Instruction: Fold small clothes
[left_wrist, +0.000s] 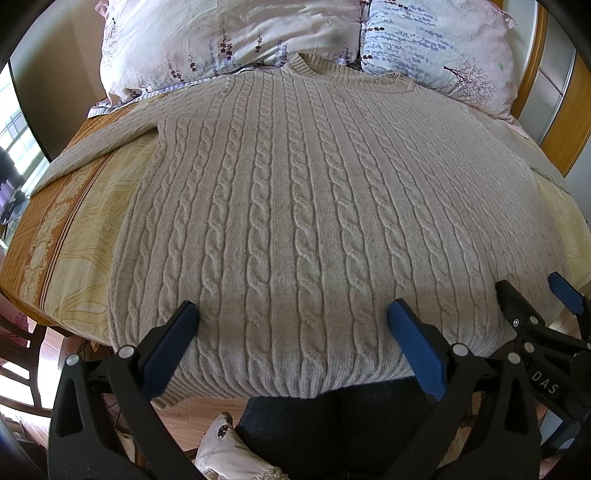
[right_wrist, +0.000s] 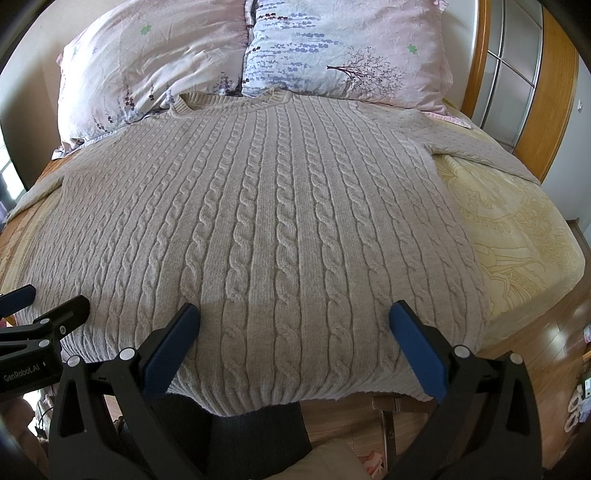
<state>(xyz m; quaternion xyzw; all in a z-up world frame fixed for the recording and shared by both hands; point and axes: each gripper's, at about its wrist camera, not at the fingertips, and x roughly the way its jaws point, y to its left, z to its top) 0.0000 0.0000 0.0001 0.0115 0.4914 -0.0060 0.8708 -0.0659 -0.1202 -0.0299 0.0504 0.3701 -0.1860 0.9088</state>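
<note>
Both pairs of fingers are spread wide and hold nothing: the left gripper (left_wrist: 291, 314) and right gripper (right_wrist: 293, 314) hover above the hem of the cable-knit sweater (left_wrist: 295, 192), which lies flat, front up, on the bed (right_wrist: 517, 236) with its collar against the pillows (right_wrist: 332, 48). Thick knit could slip from a shallow pinch at the hem, or one layer alone might lift, leaving the fold crooked.

One cable-knit sweater (left_wrist: 295, 206) lies ahead of both claws. Two floral pillows sit beyond it: one (left_wrist: 229, 37) ahead-left of the left claw (left_wrist: 293, 332), one (left_wrist: 439, 48) ahead-right. One patterned bedsheet (right_wrist: 517, 236) is under it all. Two claws are counted, the right claw (right_wrist: 295, 332) among them, each with two blue-padded fingers (right_wrist: 417, 347).
</note>
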